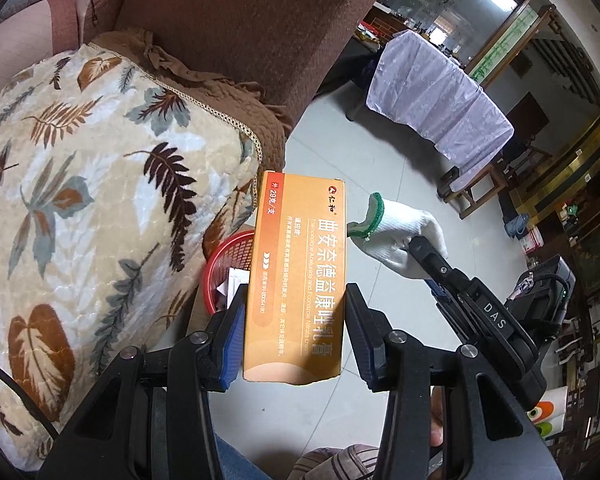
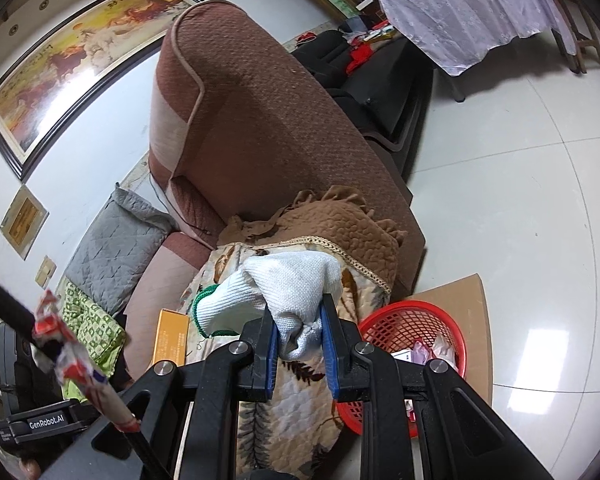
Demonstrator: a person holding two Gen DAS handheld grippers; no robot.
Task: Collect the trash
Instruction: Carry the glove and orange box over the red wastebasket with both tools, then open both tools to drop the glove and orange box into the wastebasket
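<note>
Left wrist view: the left gripper holds an orange box upright between its blue pads; the left pad presses the box's side, while a thin gap shows at the right pad, so the jaws stand about a box-width apart. Behind the box sits a red basket on the floor, beside the sofa's leaf-patterned blanket. Right wrist view: the right gripper has its jaws narrowly parted, pinching a white glove with a green cuff, held above the blanket and left of the basket, which contains wrappers.
</note>
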